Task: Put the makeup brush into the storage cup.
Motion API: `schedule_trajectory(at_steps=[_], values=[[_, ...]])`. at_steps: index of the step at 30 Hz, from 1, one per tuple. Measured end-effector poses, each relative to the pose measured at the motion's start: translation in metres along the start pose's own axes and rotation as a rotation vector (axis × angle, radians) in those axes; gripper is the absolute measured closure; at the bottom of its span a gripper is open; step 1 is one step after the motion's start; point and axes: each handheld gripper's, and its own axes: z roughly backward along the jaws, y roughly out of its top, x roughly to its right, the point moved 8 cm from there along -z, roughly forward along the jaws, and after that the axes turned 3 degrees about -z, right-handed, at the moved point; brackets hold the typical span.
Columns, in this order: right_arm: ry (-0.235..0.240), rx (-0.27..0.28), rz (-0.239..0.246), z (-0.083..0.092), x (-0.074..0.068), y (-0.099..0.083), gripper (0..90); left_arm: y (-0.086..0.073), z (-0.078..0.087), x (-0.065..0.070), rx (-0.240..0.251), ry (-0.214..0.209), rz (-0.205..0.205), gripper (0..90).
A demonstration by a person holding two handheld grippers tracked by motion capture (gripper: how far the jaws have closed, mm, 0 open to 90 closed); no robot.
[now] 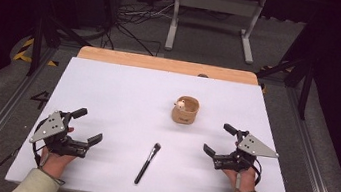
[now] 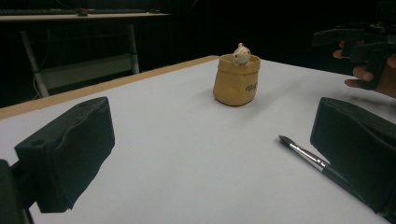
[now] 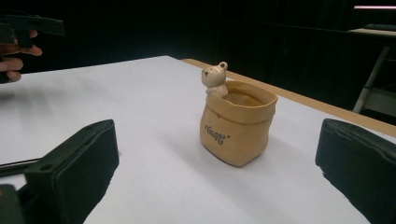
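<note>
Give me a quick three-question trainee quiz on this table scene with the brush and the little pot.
1. True or false: the black-handled makeup brush lies flat on the white table.
2. What peeks over the rim of the tan sack-shaped ceramic pot? A) a small bear figure B) a spoon C) a flower
3. In the high view, which gripper, the left gripper or the right gripper, is closer to the pot?

Key: 1 true; 2 A, the small bear figure; 3 the right gripper.

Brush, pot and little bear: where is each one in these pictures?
Brush (image 1: pixel 147 163): high view, middle of the handle.
Pot (image 3: pixel 237 128): right gripper view, front wall.
Bear (image 3: pixel 214 77): right gripper view, its head.
</note>
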Motion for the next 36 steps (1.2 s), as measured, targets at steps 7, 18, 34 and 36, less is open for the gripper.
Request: schedule_trajectory(at_steps=[7, 18, 34, 36], values=[[-0.006, -0.006, 0.011, 0.0, -0.001, 0.0, 0.0, 0.009, -0.004, 0.007, -0.001, -0.017, 0.029, 0.3], [0.0, 0.004, 0.003, 0.001, -0.001, 0.001, 0.0, 0.028, -0.02, 0.026, 0.019, -0.078, 0.02, 0.1], [0.014, 0.003, -0.011, 0.002, -0.002, 0.002, 0.0, 0.052, -0.057, 0.058, 0.0, -0.212, 0.06, 0.1], [0.015, 0.007, -0.014, 0.002, -0.002, 0.002, 0.0, 0.054, -0.059, 0.061, -0.004, -0.222, 0.058, 0.1]])
